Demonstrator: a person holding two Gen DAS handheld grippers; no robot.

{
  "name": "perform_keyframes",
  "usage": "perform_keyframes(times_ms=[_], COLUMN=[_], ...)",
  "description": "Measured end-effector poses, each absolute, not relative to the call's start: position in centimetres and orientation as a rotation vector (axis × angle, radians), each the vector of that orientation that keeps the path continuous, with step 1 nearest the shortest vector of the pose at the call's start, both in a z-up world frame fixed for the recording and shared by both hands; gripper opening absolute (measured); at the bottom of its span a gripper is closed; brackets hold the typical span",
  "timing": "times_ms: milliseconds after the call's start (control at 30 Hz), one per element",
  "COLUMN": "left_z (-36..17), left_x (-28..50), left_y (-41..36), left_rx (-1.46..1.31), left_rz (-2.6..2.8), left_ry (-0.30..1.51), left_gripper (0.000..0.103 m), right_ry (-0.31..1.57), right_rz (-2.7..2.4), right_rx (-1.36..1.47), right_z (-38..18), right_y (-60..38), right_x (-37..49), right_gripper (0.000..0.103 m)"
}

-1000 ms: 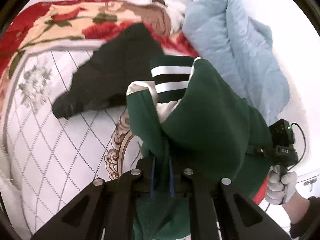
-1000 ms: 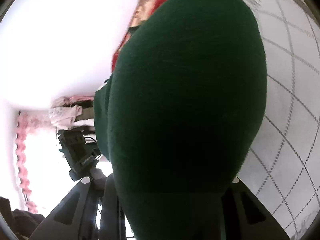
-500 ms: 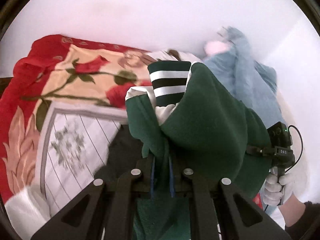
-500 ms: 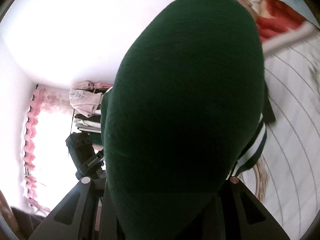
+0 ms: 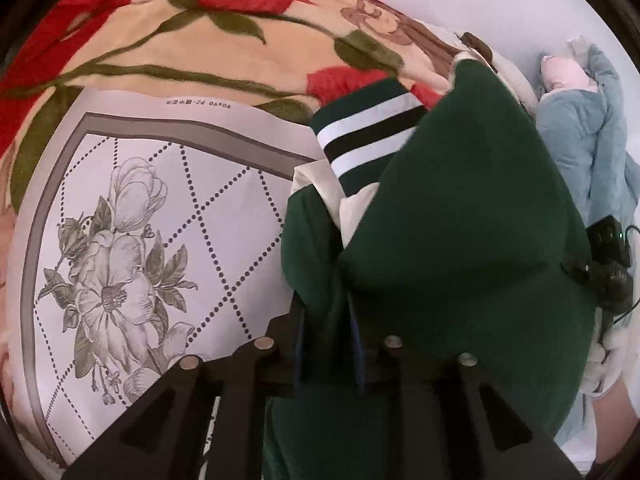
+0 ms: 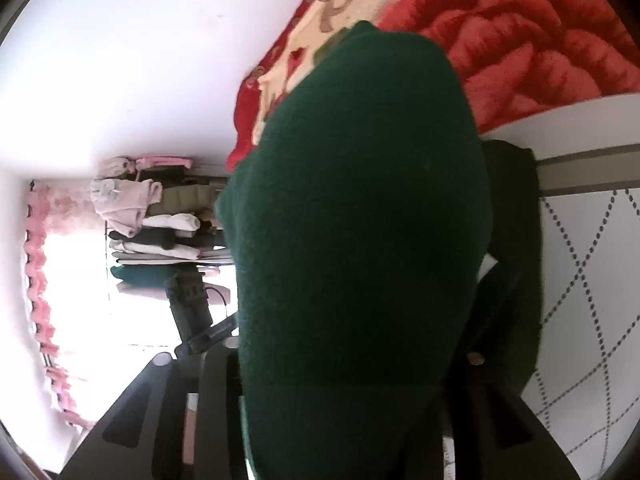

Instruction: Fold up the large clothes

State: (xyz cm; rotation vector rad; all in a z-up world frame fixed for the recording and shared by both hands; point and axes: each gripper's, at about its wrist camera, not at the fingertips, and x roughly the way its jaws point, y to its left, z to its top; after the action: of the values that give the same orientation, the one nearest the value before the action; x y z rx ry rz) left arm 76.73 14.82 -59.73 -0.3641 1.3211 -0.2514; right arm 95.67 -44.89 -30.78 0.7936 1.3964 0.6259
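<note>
Green garment [image 5: 460, 248] hangs bunched between my two tools above the patterned mat [image 5: 168, 216] on the bed, near the mat's far edge where the red rose blanket [image 5: 224, 48] begins; its striped cuff [image 5: 368, 136] dangles free. Left tool [image 5: 328, 340] has green cloth between its jaws as they open; right tool [image 6: 344, 400] is also opening, cloth draped over it, so I cannot tell its grip. I judge nothing folded flat yet: laying out and every fold remain.

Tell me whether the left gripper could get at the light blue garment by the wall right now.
Probably not. The left gripper has green sweater fabric between its opening fingers, and that bulk hangs between it and the light blue garment. It would need to let go first.
</note>
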Motion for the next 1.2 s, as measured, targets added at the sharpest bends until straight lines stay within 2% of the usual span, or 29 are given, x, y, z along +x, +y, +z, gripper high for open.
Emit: perform_keyframes(times_ms=[33, 100, 133, 200, 267, 333, 433, 533, 633, 767, 900, 1200], left_z=[-59.4, -58.1, -57.7, -56.5, -55.6, -54.7, -53.9, -53.1, -51.0, -47.1, -42.4, -29.1], left_x=[76.6, 76.1, 75.7, 74.4, 73.4, 72.5, 71.3, 70.3, 69.1, 66.1, 61.9, 52.5], left_y=[14.8, 14.6, 14.6, 14.4, 14.0, 13.5, 12.9, 12.3, 11.5, 9.2, 6.9, 3.5], left_rx=[-0.359, -0.344, -0.341, -0.307, -0.266, -0.222, -0.164, -0.166, -0.162, -0.084, -0.041, -0.013], left_rz=[-0.245, -0.235, -0.224, -0.204, -0.192, -0.175, -0.13, -0.093, -0.052, 0.011, 0.018, -0.012], left_ry=[1.325, 1.33, 1.334, 1.332, 1.317, 1.308, 1.272, 1.254, 1.188, 1.094, 1.066, 1.023], left_gripper=[0.024, 0.025, 0.029, 0.031, 0.038, 0.071, 0.096, 0.098, 0.101, 0.103, 0.103, 0.103], right_ry=[1.399, 1.404, 1.402, 1.401, 1.409, 1.421, 1.434, 1.419, 1.355, 1.261, 1.223, 1.089], right_rz=[0.613, 0.557, 0.532, 0.484, 0.454, 0.391, 0.256, 0.129, 0.021, -0.181, -0.228, -0.294], right_rx=[0.79, 0.729, 0.697, 0.615, 0.575, 0.526, 0.328, 0.26, 0.181, -0.065, -0.108, -0.147], right_z=[-30.8, -30.2, -29.4, -28.3, -28.0, -28.0, -27.9, -27.3, -24.0, -19.9, -16.4, 2.1], right_y=[-45.1, -45.0, -44.5, -43.9, -44.4, -44.2, -42.2, -41.0, -40.0, -39.7, -40.6, -35.9], right_x=[95.6, 94.7, 93.5, 91.6, 90.1, 88.3, 87.1, 86.7, 85.3, 80.7, 75.6, 62.4], right_gripper=[0.047, 0.062, 0.064, 0.073, 0.074, 0.079, 0.084, 0.084, 0.086, 0.089, 0.09, 0.09])
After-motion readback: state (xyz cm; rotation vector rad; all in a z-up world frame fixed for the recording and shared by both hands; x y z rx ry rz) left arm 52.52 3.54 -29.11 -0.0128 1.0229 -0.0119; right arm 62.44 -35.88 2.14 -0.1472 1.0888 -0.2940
